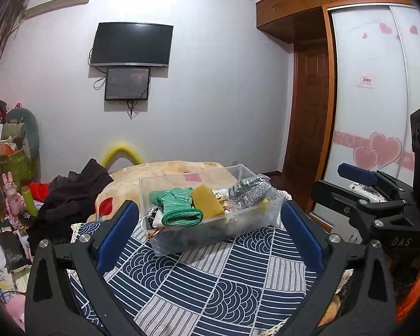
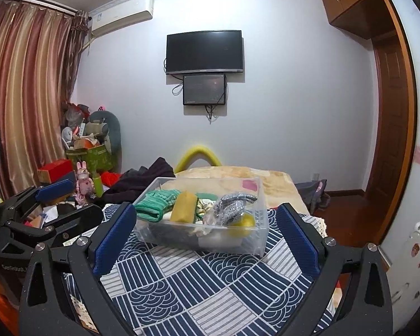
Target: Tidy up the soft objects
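- Spread wide and holding nothing, the left gripper (image 1: 207,240) fills the bottom of the left wrist view, its blue pads flanking the near end of the clear plastic bin (image 1: 210,218).
- Equally spread and unloaded, the right gripper (image 2: 207,240) frames the same bin (image 2: 201,224) in the lower centre of the right wrist view; it also shows at the right edge of the left view (image 1: 378,196).
- Both grippers hover over a navy-and-white patterned cloth (image 1: 210,285) that covers the counter; bare cloth lies between the pads and the bin's near wall.
- Inside the bin, a green knitted glove (image 1: 179,207) sits at the left, a yellow sponge (image 1: 207,201) just beside it, and a silvery mesh scrubber in a clear bag (image 1: 249,190) at the right.
- A yellow round object (image 2: 242,222) shows through the bin's right wall in the right wrist view; what it is cannot be told.
- Items low in the bin are blurred by the plastic.
- Beyond the bin lies a bed with a beige blanket (image 1: 168,170), and dark clothes (image 1: 70,204) are heaped at centre left.
- The counter's lace-trimmed left edge (image 1: 77,228) is near the clothes; its near edge is cut off by the gripper bodies.
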The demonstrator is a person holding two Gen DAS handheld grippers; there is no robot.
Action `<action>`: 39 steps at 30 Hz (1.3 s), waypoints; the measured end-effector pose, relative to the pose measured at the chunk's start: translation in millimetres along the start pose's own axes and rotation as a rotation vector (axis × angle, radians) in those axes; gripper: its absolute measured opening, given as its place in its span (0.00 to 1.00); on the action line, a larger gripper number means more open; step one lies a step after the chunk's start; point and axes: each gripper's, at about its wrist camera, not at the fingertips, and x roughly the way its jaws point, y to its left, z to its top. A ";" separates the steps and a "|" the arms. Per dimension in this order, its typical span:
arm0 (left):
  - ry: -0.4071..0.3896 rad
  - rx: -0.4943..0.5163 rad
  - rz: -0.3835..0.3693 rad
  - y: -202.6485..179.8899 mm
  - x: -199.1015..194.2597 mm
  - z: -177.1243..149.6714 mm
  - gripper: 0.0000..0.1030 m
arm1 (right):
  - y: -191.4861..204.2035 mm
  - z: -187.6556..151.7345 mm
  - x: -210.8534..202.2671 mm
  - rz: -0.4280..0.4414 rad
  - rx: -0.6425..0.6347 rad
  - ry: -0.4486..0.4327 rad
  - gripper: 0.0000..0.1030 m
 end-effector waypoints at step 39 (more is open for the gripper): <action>-0.007 0.002 -0.003 -2.5 -5.2 -2.4 1.00 | -0.6 3.2 -5.5 -0.014 0.005 -0.012 0.99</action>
